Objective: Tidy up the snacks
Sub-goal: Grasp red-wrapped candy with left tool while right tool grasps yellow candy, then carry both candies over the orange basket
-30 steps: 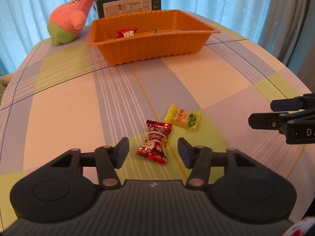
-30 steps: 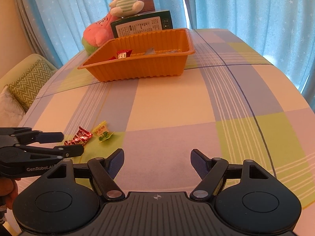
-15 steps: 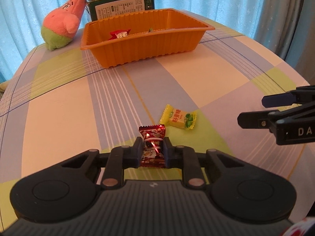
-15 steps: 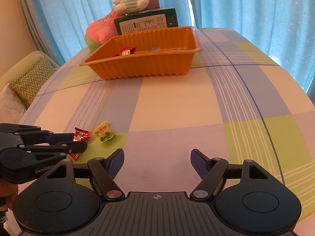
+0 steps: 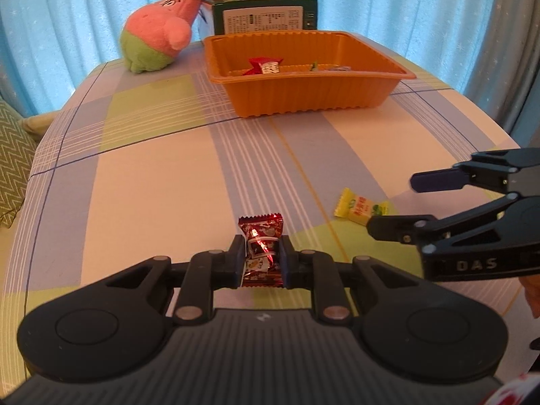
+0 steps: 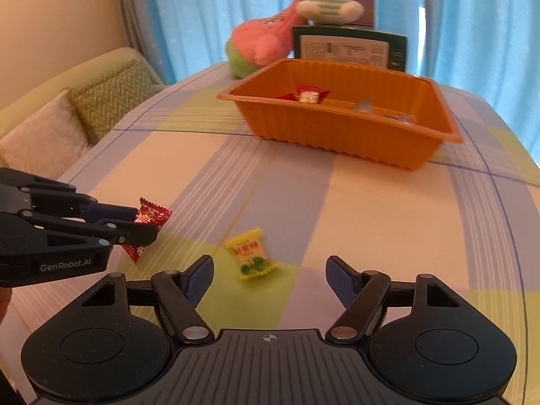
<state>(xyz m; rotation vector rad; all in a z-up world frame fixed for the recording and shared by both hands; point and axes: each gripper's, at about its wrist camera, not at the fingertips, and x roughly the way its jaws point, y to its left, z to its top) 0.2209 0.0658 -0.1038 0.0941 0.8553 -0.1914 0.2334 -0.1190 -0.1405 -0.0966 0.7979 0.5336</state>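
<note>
My left gripper (image 5: 261, 259) pinches the red candy (image 5: 261, 236) between its fingers, off the table (image 5: 152, 175). My right gripper (image 6: 270, 278) is spread wide, the yellow candy (image 6: 250, 253) lying just ahead between its fingers. The orange tray (image 6: 337, 128) sits well beyond both.

I'm seeing the tray (image 5: 314, 91) sitting at the far end of the table (image 5: 152, 175), with a box (image 5: 265, 17) and two plush toys (image 5: 158, 40) behind it. Near me, one candy (image 6: 251, 253) is lying on the table right of the wrapped candy (image 5: 261, 246) sitting between my left gripper's (image 5: 261, 260) fingers.
</note>
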